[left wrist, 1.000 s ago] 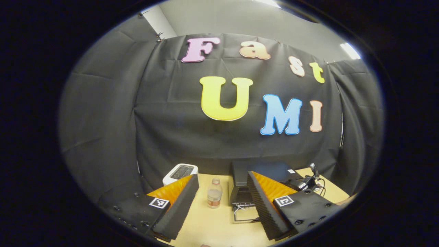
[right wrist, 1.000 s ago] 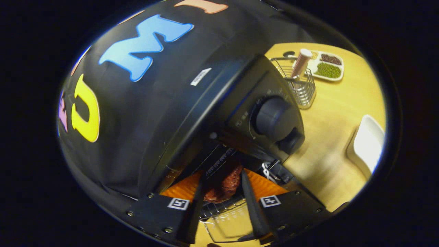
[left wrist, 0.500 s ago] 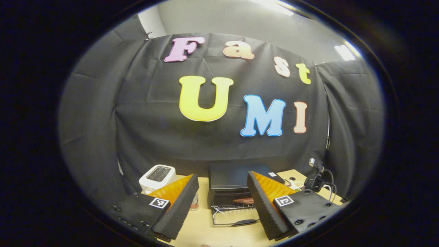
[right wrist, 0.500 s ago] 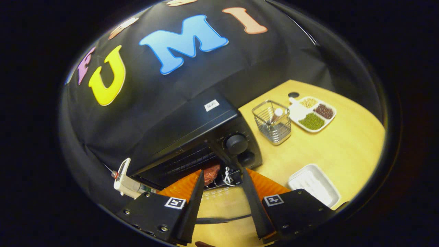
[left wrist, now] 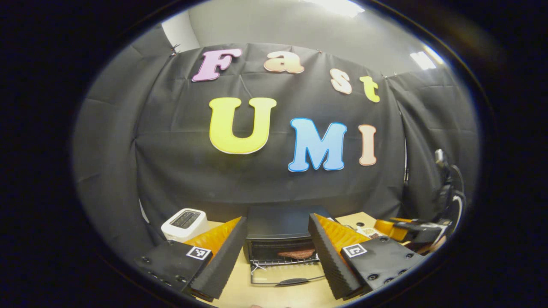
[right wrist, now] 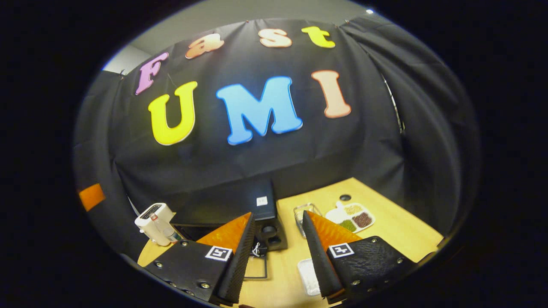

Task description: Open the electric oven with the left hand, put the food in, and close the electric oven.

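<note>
While backing off: the right gripper (right wrist: pixel 276 256) has pulled well away from the electric oven (right wrist: pixel 265 214) over the last second, when it was right at the mouth with the food between its fingers.
Right gripper state: jaws parted wide, nothing between them.
Left gripper state: the left gripper (left wrist: pixel 277 256) hangs with jaws wide apart and empty, squared up on the oven front, whereas a second ago it pointed off to one side.
Food: the reddish piece of food (left wrist: pixel 296 253) lies on the wire rack (left wrist: pixel 284 261) inside the cavity, free of both grippers.
Door: the glass door (left wrist: pixel 287 277) is folded down flat on the table (left wrist: pixel 261 295), its handle nearest the left gripper.
Meaning: loading looks done; closing the door is what remains.
Nearby: a white toaster (left wrist: pixel 184 222) sits left of the oven; a sectioned tray (right wrist: pixel 353 215) lies well off to the right.
</note>
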The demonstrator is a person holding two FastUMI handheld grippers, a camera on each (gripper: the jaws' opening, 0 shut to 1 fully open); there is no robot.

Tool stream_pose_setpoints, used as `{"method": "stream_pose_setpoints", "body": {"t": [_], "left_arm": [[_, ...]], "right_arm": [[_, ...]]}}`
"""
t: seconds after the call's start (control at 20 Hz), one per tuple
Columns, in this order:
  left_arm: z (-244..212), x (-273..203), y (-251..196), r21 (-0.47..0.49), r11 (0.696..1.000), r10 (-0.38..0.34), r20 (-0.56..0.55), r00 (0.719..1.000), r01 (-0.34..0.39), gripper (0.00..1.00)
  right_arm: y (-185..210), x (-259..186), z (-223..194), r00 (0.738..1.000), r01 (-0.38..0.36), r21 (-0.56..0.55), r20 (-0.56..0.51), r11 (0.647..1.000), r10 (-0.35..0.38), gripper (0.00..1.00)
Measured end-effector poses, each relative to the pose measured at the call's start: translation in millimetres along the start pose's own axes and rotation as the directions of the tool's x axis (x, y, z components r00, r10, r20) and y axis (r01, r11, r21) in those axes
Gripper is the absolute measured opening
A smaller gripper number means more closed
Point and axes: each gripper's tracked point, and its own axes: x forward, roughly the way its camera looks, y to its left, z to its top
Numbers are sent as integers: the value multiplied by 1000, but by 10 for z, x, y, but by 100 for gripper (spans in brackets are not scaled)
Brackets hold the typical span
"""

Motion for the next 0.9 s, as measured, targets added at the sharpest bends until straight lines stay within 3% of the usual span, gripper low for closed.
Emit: {"method": "stream_pose_setpoints", "body": {"t": [0.05, 0.1, 0.15, 0.2, 0.3, 0.7, 0.9], "left_arm": [[7, 8, -49, 11, 1000, 1, 4, 1000, -1, 92], [32, 12, -125, 16, 1000, -3, 10, 1000, 3, 100], [51, 17, -198, 16, 1000, -6, 16, 1000, 6, 100], [88, 21, -278, 16, 1000, -8, 24, 1000, 7, 100], [127, 4, -383, 16, 1000, -3, 37, 999, 2, 100], [239, -20, -776, 24, 1000, -3, 62, 998, 1, 100], [-47, 70, -861, 11, 1000, -7, -27, 1000, 7, 100]], "right_arm": [[-17, -106, 164, 999, -5, -13, 35, 1000, 6, 69], [-50, -228, 318, 998, 0, -29, 63, 1000, 1, 71], [-76, -284, 407, 997, -5, -46, 81, 999, 9, 71], [-85, -385, 481, 996, -12, -69, 92, 998, 18, 76], [-153, -536, 645, 992, -23, -96, 121, 995, 35, 95], [-232, -614, 849, 981, -83, -123, 166, 989, 103, 95], [-298, -546, 760, 984, -96, -111, 139, 989, 112, 95]]}}
